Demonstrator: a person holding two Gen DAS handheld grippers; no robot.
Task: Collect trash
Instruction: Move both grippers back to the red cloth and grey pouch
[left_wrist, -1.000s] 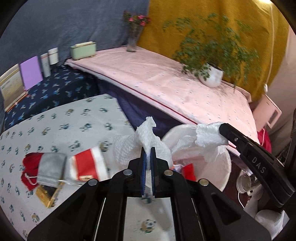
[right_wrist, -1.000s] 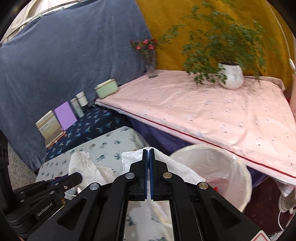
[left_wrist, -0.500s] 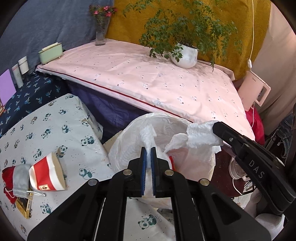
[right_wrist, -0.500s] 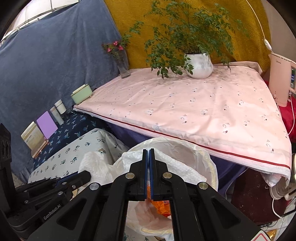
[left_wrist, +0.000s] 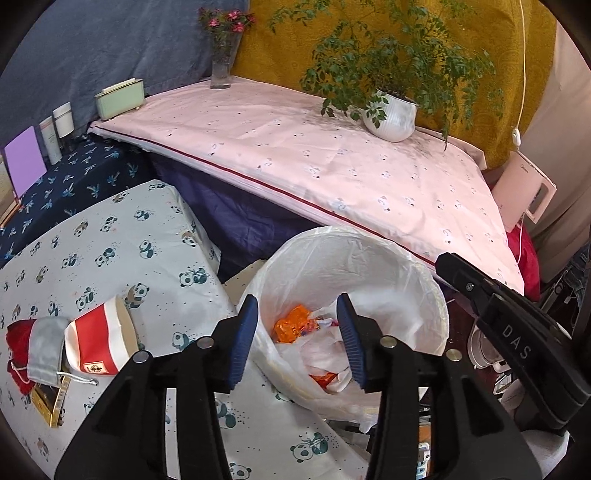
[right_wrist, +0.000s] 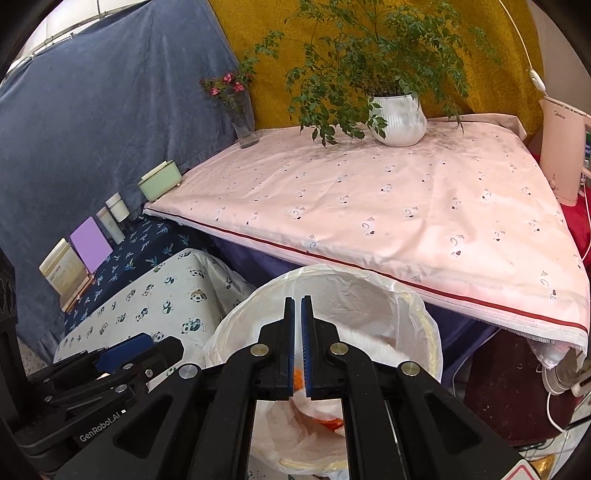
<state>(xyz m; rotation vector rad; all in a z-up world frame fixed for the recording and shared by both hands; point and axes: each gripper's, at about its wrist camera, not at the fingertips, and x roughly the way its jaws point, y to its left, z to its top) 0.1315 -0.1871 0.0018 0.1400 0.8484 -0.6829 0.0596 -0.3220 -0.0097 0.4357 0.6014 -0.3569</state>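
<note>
With the left claw (left_wrist: 297, 341) wide open and empty above the lined bin (left_wrist: 424, 288) and the right claw (right_wrist: 298, 345) nearly closed, empty, the red-and-white paper cup (left_wrist: 98, 341) lying on the surface (left_wrist: 110, 240) seems light and crushable, best pinched at its rim.

Both wrist views look closely down into the bin (left_wrist: 406, 273) (right_wrist: 406, 295).

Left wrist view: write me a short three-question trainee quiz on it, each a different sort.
1. True or false: the left tongs are open above the bin.
2. Multiple choice: the red-and-white cup lies A) in the bin, B) on its side on the panda cloth, C) beside the plant.
3. Fill in: the brightest scrap in the bin is an ____ wrapper.

Key: 1 true; 2 B; 3 orange.
</note>
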